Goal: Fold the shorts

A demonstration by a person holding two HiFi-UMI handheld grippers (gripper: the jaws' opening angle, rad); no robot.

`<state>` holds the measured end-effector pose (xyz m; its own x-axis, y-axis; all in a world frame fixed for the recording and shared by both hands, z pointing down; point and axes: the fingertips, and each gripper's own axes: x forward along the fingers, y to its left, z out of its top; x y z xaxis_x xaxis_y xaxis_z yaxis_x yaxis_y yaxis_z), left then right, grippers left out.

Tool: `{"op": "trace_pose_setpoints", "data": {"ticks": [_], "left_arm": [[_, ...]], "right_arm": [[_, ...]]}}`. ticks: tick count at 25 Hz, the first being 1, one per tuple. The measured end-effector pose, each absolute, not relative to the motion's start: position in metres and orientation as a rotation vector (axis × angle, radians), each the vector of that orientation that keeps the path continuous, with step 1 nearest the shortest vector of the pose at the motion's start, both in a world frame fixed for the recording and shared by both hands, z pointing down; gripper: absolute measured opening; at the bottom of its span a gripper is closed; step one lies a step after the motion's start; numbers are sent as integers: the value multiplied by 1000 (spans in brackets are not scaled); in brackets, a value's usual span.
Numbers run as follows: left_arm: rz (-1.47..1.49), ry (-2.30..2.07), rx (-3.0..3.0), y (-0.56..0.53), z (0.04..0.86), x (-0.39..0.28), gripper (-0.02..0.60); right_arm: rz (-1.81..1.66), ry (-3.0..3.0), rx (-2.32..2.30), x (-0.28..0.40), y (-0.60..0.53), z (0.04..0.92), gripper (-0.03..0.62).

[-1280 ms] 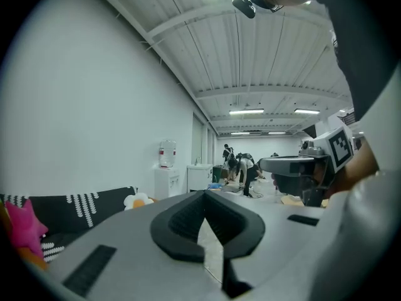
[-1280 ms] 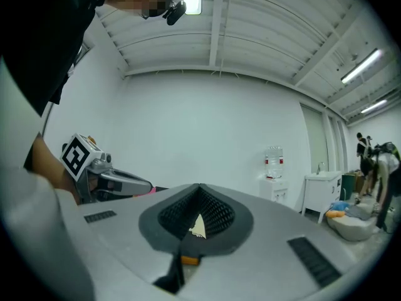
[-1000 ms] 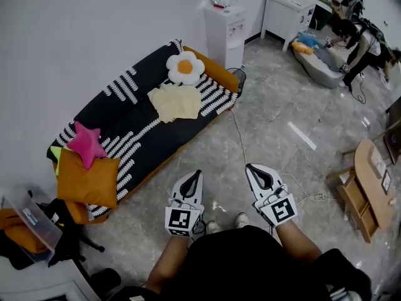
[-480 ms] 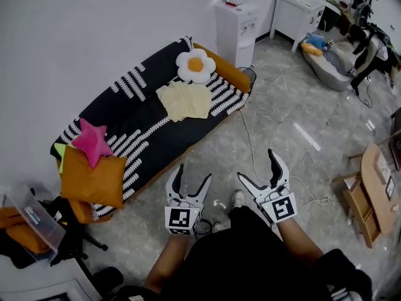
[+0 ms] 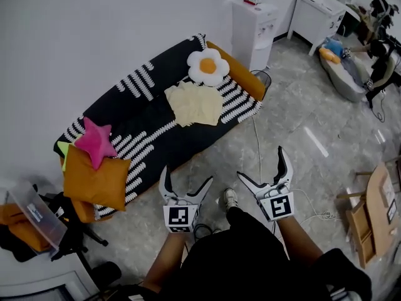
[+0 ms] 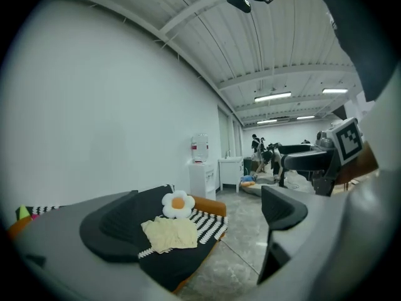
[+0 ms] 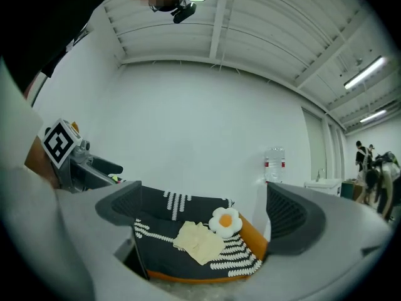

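Pale yellow shorts (image 5: pixel 194 103) lie spread and a little rumpled on the black-and-white striped sofa (image 5: pixel 135 115), toward its right end. They sit just beside the white flower cushion (image 5: pixel 208 66), which is nearer the wall. At the sofa's other end, a pink star cushion (image 5: pixel 96 141) rests on an orange cushion (image 5: pixel 95 182). A water dispenser (image 5: pixel 255 24) stands against the wall past the right end of the sofa.

The person stands on the grey marble floor (image 5: pixel 294 137), in front of the sofa.

Left gripper (image 5: pixel 187 175): held out over the floor, well apart from the shorts. Its fingers (image 6: pixel 119 231) have just been opening and are released wide, with nothing between them.

Right gripper (image 5: pixel 260 163): alongside the left one, also well short of the sofa. Its fingers (image 7: pixel 294 218) have just been opening as well, spread wide and empty.
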<state>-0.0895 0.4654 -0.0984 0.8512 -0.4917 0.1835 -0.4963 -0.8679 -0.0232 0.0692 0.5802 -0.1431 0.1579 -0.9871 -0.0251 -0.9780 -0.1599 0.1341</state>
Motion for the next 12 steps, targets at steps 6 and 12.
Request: {"op": "trace_pose_setpoints", "data": {"ticks": [6,12], "left_arm": [[404,-879,2984,420,-81,-57,594],[564,-925,2953,391,-54,-39,594]], "right_arm": [[-221,-1980,2156,113,529,-123,592],[-197,-2004,2041,149,492,-103,592]]}}
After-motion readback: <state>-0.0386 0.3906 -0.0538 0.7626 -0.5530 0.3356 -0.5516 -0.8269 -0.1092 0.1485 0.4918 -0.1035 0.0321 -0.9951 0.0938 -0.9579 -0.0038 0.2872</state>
